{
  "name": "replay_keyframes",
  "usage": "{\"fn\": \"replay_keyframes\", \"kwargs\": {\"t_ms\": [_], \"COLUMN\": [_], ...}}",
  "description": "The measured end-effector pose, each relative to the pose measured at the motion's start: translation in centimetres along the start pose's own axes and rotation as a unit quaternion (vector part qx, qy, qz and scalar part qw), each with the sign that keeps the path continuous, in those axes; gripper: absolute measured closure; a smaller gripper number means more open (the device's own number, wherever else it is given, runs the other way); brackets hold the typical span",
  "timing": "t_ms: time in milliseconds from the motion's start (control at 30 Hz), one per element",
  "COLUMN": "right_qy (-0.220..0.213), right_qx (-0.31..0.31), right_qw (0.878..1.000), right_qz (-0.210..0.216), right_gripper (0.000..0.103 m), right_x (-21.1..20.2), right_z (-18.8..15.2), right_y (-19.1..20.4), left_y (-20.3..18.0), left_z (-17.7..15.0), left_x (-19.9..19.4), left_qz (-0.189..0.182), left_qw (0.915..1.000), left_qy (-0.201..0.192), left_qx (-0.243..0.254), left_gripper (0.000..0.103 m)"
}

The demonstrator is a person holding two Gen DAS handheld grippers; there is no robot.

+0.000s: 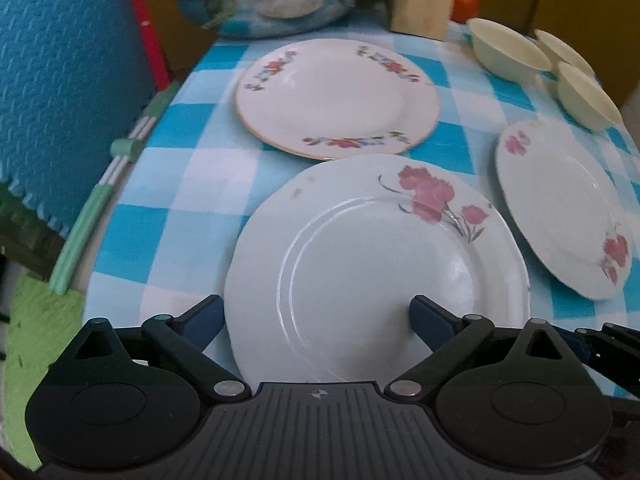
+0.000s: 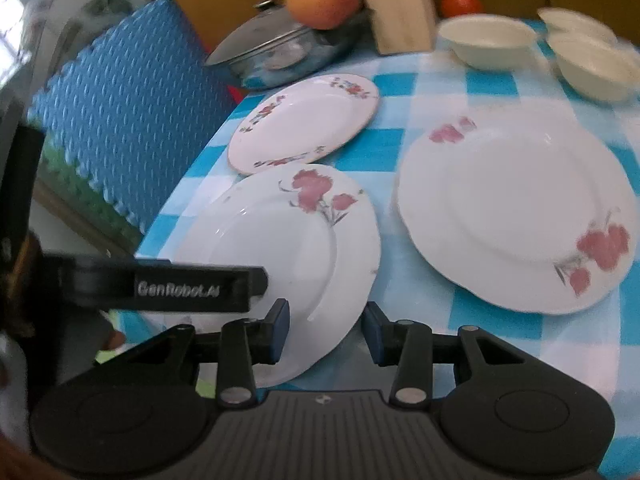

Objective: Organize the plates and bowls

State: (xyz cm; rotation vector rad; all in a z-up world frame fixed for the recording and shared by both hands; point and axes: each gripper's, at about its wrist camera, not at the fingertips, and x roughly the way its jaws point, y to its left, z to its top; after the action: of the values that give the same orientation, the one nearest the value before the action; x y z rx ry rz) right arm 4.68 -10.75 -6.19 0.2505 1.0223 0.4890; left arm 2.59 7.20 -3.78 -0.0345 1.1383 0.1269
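Nearest the lens, the left gripper [image 1: 316, 314] stood wide apart, one finger off the left rim of the pink-flowered plate [image 1: 376, 272] and the other over its white face, squeezing nothing. To the left a blue foam mat [image 1: 68, 76] stood against the checked tablecloth [image 1: 176, 184]. Behind the near plate, touching or overlapping its far rim, lay the gold-rimmed floral plate [image 1: 336, 96], with a lidded steel pan [image 1: 264, 4] beyond it. Further right lay a second pink-flowered plate [image 1: 564, 204], and at the far right corner three cream bowls [image 1: 508, 50] sat close together. From the right wrist view, the right gripper [image 2: 325, 330] was parted about the near plate's right edge, whether touching it could not be told.
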Motion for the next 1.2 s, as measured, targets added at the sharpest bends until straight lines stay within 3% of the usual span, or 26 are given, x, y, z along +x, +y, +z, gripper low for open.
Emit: {"fn": "replay_keyframes", "kwargs": {"t_ms": [133,267,333,400,500,600,867,1133,1200], "right_qy": [-0.028,-0.07,-0.091,-0.096,-0.089,-0.091,-0.066,-0.065,-0.067], "right_qx": [0.035,0.065,0.069,0.08,0.109,0.126,0.175,0.159,0.16], "right_qw": [0.999,0.994,0.991,0.987,0.981,0.977,0.976,0.978,0.977], "right_qz": [-0.028,-0.048,-0.074,-0.103,-0.136,-0.146,-0.113,-0.12,-0.122], "right_gripper": [0.064,0.064,0.064,0.064,0.064,0.064,0.065,0.065,0.065], "right_x": [-2.3,-5.0,-6.1,-6.4,-6.0,-6.0,-5.5,-5.1,-5.1], "right_z": [0.1,0.7,1.5,2.2,2.9,2.7,2.3,2.5,2.6], "right_y": [-2.3,-4.5,-5.6,-6.8,-9.0,-10.6,-12.4,-12.2,-12.3], "left_y": [-0.5,-1.6,-2.5,-4.1,-7.0,-9.9,-13.4,-14.1,-14.7], "left_z": [-0.2,-0.2,0.1,1.0,2.8,4.7,6.5,6.9,6.7], "left_x": [-0.2,-2.0,-2.9,-3.3,-2.6,-1.8,0.6,3.0,3.3], "left_qz": [0.016,0.037,0.031,0.0,-0.055,-0.071,-0.085,-0.099,-0.104], "left_qw": [0.9997,0.9972,0.9955,0.9946,0.9928,0.9904,0.9882,0.9856,0.9838], "left_qy": [-0.008,-0.057,-0.079,-0.082,-0.063,-0.052,-0.024,0.023,0.031], "left_qx": [0.013,0.031,0.042,0.063,0.086,0.107,0.125,0.134,0.142], "left_gripper": [0.005,0.005,0.003,0.002,0.003,0.007,0.012,0.019,0.016]}}
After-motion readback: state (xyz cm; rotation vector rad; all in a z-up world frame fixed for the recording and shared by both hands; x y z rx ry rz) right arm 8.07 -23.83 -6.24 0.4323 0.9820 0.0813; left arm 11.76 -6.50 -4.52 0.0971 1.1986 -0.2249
